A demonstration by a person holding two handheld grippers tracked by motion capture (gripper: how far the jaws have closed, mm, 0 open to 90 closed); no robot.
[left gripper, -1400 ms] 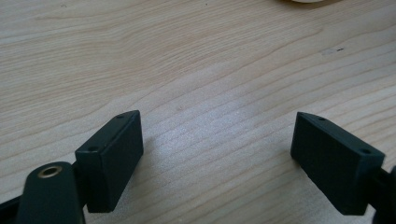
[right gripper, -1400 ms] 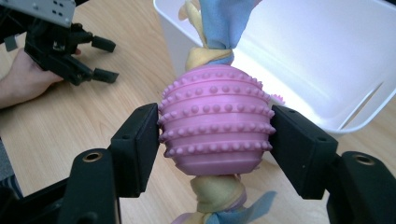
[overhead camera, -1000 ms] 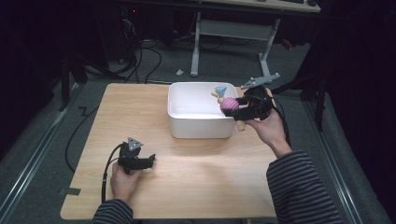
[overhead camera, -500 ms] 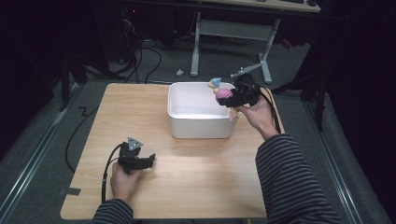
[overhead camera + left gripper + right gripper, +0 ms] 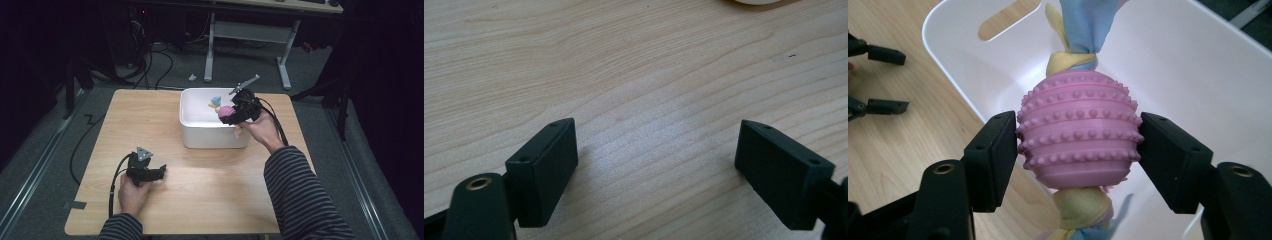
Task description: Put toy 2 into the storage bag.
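Observation:
A pink knobbed ball toy [image 5: 1079,131] with yellow and blue cloth knots at both ends is clamped between my right gripper's [image 5: 1078,145] pads. In the high view that right gripper [image 5: 235,111] holds the pink toy [image 5: 226,111] over the right side of the white bin [image 5: 200,131]. The bin's inside [image 5: 1193,75] lies beneath the toy, with nothing in the part I can see. My left gripper [image 5: 159,173] rests on the wooden table [image 5: 210,190] near its front left, jaws wide apart. Between its pads [image 5: 546,160] there is bare wood.
The white bin has a slot handle [image 5: 1005,19] in its wall. Cables trail from both grippers. Beyond the table's far edge stand a desk frame [image 5: 280,45] and floor cables.
My right hand has carried the pink toy leftward and down, from the bin's right rim to over its inside. The left gripper has stayed put.

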